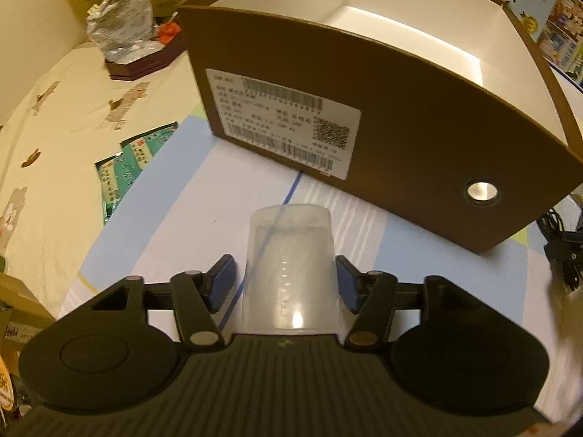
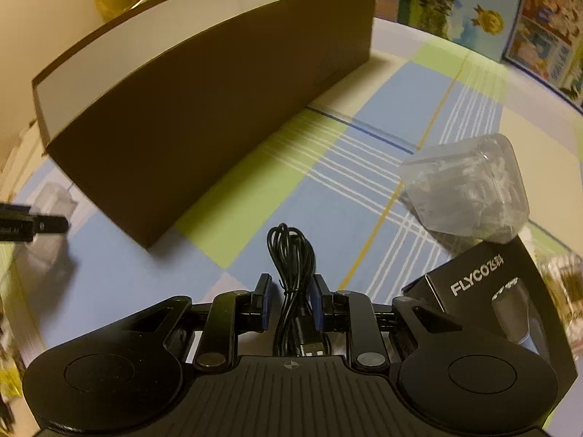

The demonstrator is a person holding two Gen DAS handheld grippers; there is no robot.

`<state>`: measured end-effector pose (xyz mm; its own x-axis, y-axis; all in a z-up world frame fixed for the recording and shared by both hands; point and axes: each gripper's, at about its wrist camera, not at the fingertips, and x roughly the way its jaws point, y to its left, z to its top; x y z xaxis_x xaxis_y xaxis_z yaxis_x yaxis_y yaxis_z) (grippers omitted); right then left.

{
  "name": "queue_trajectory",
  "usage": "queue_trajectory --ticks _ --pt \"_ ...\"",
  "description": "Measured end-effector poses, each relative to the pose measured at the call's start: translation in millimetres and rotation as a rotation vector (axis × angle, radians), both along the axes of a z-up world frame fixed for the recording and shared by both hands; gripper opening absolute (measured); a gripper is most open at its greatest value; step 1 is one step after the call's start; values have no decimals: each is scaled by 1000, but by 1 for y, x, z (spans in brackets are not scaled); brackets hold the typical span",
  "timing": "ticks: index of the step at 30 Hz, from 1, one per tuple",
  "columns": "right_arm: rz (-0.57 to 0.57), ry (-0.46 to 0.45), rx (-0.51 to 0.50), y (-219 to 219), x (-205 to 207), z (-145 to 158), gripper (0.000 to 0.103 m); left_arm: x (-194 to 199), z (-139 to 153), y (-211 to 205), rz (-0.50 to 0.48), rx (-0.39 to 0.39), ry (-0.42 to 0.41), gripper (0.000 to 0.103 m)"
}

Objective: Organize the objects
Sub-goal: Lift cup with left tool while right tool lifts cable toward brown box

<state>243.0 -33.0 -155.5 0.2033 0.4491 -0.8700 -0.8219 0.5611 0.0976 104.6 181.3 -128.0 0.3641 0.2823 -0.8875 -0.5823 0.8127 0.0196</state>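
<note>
Translucent cup (image 1: 289,273): between left gripper (image 1: 284,284) pads, released, a gap on the left.
Black cable bundle (image 2: 291,273): clenched by right gripper (image 2: 291,304).
Brown box (image 1: 400,116): open, far side.

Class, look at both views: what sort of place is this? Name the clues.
Probably a room at home, with a bed or table as the work surface: a checked cloth, a teddy-bear sheet and picture books stacked behind the brown box.

I am angling both grippers steeply downward. My left gripper (image 1: 286,278) is standing with its jaws parted, pads not pressing; my right gripper (image 2: 291,300) is clamping its jaws nearly together.
</note>
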Motion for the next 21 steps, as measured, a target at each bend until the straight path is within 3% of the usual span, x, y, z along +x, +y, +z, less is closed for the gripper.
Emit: queue_trajectory --ticks 4,5,7,21 --pt "-23 -6 9 2 1 1 19 3 -2 1 -13 -8 1 64" --pt "-22 -13 8 2 -1 1 19 5 -3 1 -20 -4 3 61" --pt "-17 -28 1 2 -5 1 18 6 -2 -2 -41 13 -1 47" --pt "-27 2 7 -5 -11 0 14 3 1 -4 -56 20 22 47"
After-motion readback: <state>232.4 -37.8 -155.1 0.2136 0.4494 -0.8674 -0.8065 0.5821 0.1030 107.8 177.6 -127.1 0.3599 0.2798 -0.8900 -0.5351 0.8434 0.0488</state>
